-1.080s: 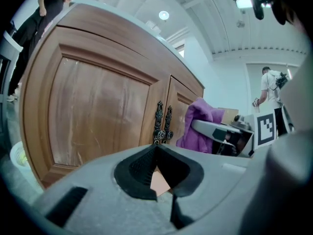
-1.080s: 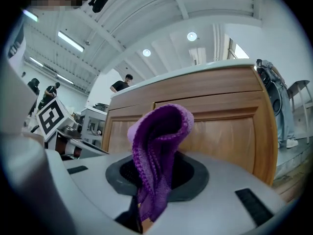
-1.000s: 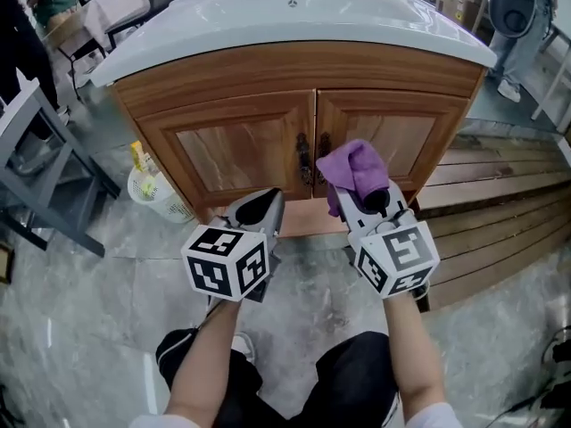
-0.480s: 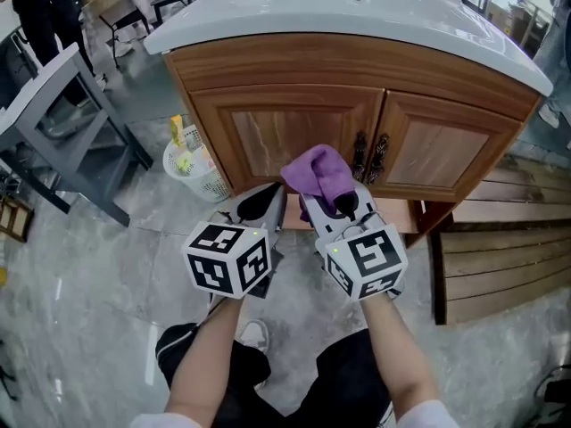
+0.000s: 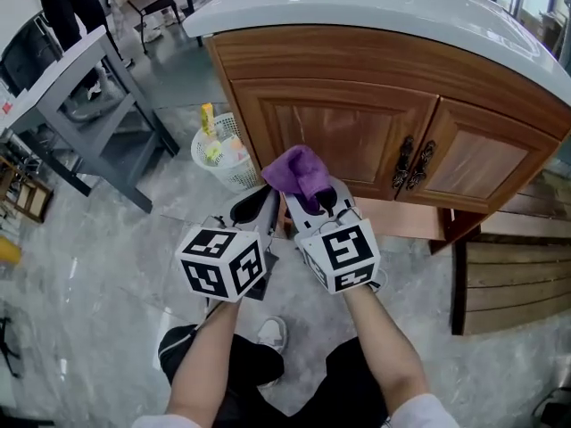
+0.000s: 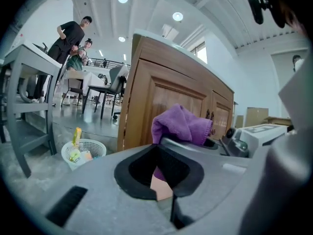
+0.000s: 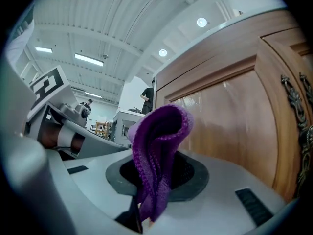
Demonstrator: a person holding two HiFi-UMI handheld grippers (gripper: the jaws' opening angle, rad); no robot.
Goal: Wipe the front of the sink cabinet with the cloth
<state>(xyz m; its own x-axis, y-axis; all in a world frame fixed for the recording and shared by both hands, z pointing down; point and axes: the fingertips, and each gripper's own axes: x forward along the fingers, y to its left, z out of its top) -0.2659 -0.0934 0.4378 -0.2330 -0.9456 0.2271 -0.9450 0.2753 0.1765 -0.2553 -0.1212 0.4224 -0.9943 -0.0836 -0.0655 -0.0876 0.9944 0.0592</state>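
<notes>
The right claw (image 5: 308, 201) is clamped on a purple cloth (image 5: 299, 175). In the right gripper view its jaws pinch the cloth's lower end (image 7: 159, 151), and the rest stands up as a folded loop above the right claw (image 7: 146, 199).

The left claw (image 5: 259, 207) is just beside it at 9 o'clock, jaws together with nothing between them. In the left gripper view the left claw (image 6: 164, 180) shows its tips meeting along a seam, and the cloth (image 6: 182, 126) appears beyond them at 1 o'clock.

In the head view the sink cabinet (image 5: 339, 132) lies at 12 o'clock from both claws, under a pale basin top (image 5: 357, 7). The cloth sits over the lower edge of the cabinet's left door (image 5: 326, 145). In the right gripper view that door panel (image 7: 230, 126) is close behind the cloth at 3 o'clock, but whether they touch cannot be told. Two dark metal handles (image 5: 412, 163) sit where the doors meet, at 2 o'clock from the cloth and apart from it.

A white waste basket (image 5: 223, 159) holding scraps stands on the grey floor (image 5: 107, 257) at the cabinet's left corner, at 10 o'clock from the claws. A grey desk (image 5: 80, 69) stands farther out at 10 o'clock. Wooden planks (image 5: 517, 283) lie on the floor at 3 o'clock.

In the left gripper view two people (image 6: 73, 33) stand in the background at 10 o'clock.
</notes>
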